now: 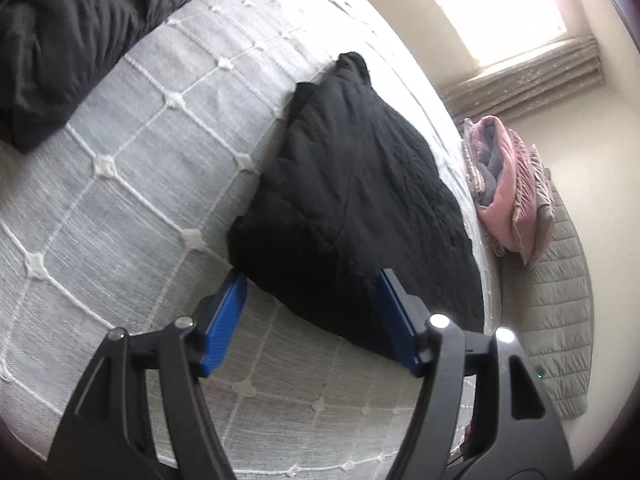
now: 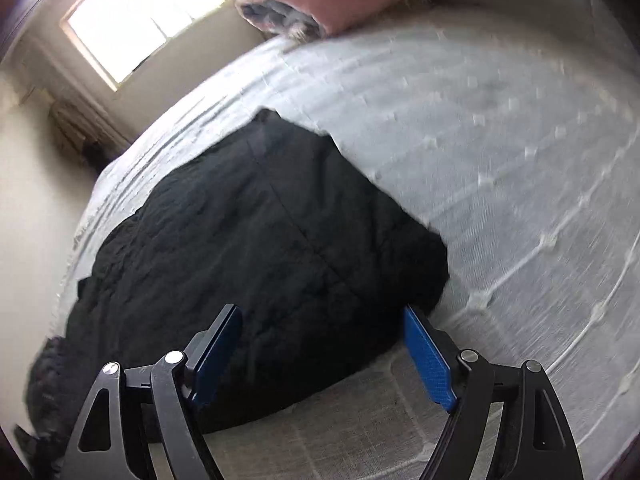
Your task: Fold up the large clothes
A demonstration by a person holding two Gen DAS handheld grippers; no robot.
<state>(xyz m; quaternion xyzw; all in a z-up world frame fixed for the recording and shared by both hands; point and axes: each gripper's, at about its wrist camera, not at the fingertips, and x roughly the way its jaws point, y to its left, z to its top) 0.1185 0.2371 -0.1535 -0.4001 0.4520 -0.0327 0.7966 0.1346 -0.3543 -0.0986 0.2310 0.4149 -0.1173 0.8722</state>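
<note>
Both my grippers, left gripper (image 1: 312, 304) and right gripper (image 2: 324, 344), jaws apart, holding nothing; I should press folded black garment (image 1: 360, 208) flat, edges aligned.

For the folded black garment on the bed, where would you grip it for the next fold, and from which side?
Take the folded black garment by its two near corners, one per tool, coming in low from the near edge of the grey bedspread. It lies flat and thick, so only its edges offer something to pinch. The left tool and right tool are both open at that near edge, gripping nothing.
</note>
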